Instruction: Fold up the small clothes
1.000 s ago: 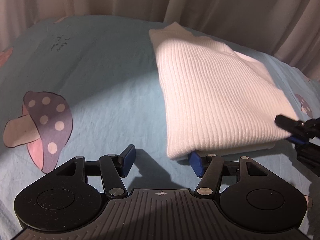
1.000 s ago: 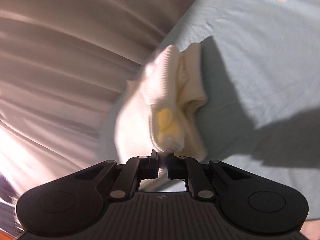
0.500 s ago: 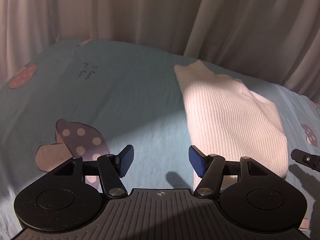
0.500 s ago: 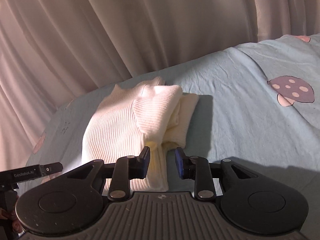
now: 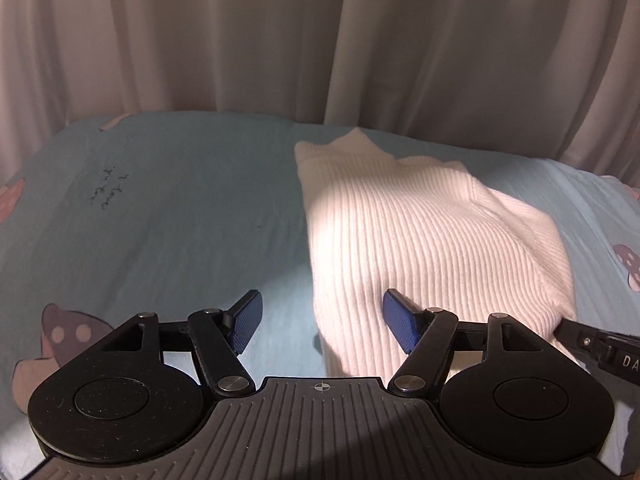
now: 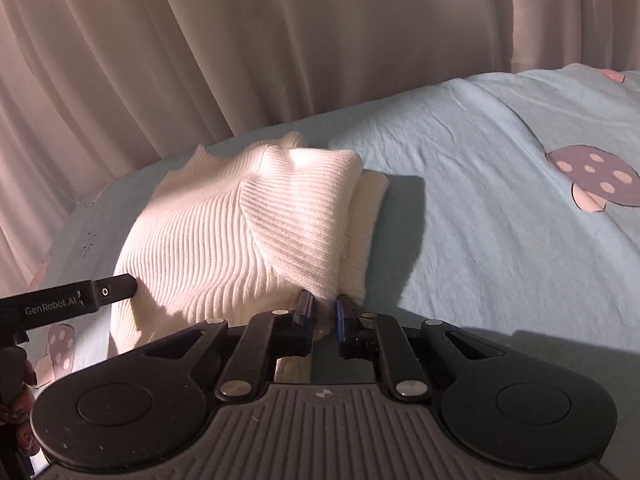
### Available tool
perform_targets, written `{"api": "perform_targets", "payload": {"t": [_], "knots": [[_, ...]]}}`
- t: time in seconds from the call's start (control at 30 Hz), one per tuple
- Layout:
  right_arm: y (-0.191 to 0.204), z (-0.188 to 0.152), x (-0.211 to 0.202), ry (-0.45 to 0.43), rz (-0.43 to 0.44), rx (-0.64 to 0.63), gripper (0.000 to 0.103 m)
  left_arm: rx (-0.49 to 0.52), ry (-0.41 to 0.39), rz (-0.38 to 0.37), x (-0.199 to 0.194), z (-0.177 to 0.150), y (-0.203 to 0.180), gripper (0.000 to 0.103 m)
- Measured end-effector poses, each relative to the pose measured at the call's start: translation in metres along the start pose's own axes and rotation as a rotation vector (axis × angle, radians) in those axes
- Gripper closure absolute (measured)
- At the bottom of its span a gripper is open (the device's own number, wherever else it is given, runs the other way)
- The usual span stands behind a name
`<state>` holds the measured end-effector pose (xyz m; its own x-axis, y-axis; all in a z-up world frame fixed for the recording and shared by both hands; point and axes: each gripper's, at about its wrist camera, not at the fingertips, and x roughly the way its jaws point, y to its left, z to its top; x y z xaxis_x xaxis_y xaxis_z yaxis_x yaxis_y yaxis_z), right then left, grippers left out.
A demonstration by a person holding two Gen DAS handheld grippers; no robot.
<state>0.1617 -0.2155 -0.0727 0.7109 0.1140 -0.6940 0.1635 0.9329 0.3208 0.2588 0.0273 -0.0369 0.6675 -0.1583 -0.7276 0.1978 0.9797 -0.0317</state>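
Garment: we see a white rib-knit sweater (image 5: 420,232) lying folded on the light blue bedsheet (image 5: 180,208), its far end near the curtain (image 5: 320,40).
Sweater from our right side: the folded top layer (image 6: 304,208) lies over a cream lower layer that shows along its right edge; the near corner of the top layer comes down to the fingertips.
Left gripper (image 5: 322,322): our jaws stand wide apart and are opening. The near left edge of the sweater lies below the gap between the blue pads, and neither pad presses on it. The right pad (image 5: 400,326) shows in front of the knit; the left pad shows over bare sheet.
Right gripper (image 6: 322,312): our jaws are closing, drawn almost together, and pinch the near corner of the sweater's top layer between the blue pads.
Right gripper seen from our left side: its dark finger (image 5: 592,340) pokes in at the right edge, touching the sweater's near right corner.
Left gripper seen from our right side: its dark finger (image 6: 72,300) reaches in from the left and ends just beside the sweater's left edge; we cannot tell if it touches.
Sheet: mushroom prints (image 6: 592,180) lie well apart from the sweater, and handwriting-style lettering (image 5: 108,188) sits to its left.
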Motion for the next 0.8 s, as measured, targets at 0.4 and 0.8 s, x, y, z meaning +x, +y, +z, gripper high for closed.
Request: {"api": "perform_targets", "payload": {"t": [0.4,0.8], "knots": [[0.018,0.023,-0.043,-0.161,0.085,-0.055,0.090,-0.035,0.010,-0.005,-0.004,0.006,0.001,0.031],[0.049,-0.012,-0.029,0.029,0.010,-0.272,0.091,0.045,0.056,0.035,-0.013,-0.020,-0.012,0.024]]}}
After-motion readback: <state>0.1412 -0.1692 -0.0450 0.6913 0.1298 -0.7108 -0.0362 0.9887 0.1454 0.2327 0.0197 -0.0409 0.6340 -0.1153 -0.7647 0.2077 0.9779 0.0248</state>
